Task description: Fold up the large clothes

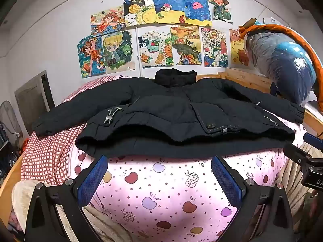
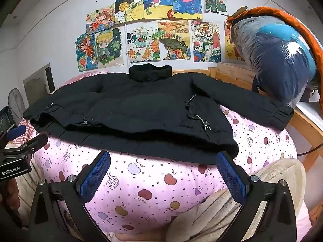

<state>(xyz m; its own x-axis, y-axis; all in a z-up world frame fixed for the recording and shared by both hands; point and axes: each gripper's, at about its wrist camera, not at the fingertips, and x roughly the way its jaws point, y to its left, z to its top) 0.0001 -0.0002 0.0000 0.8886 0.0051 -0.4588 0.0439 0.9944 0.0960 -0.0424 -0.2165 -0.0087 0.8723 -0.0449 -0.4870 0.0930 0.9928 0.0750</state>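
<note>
A large black padded jacket (image 1: 165,109) lies spread front-up on a pink apple-print quilt (image 1: 161,191), collar toward the far wall, both sleeves stretched out sideways. The same jacket (image 2: 131,111) fills the middle of the right wrist view. My left gripper (image 1: 159,161) is open, its blue pads (image 1: 94,177) just short of the jacket's near hem, nothing between them. My right gripper (image 2: 163,157) is open too, hovering at the hem's right part over the quilt (image 2: 151,191). Each gripper shows at the edge of the other's view: the right one (image 1: 308,161), the left one (image 2: 18,141).
A red-checked sheet (image 1: 46,157) lies left of the quilt. A wooden bed rail (image 1: 244,78) runs along the back right, with a plastic-wrapped blue bundle (image 1: 282,64) and orange fabric above it. Drawings (image 1: 157,30) cover the wall. A beige blanket (image 2: 212,211) lies near the front.
</note>
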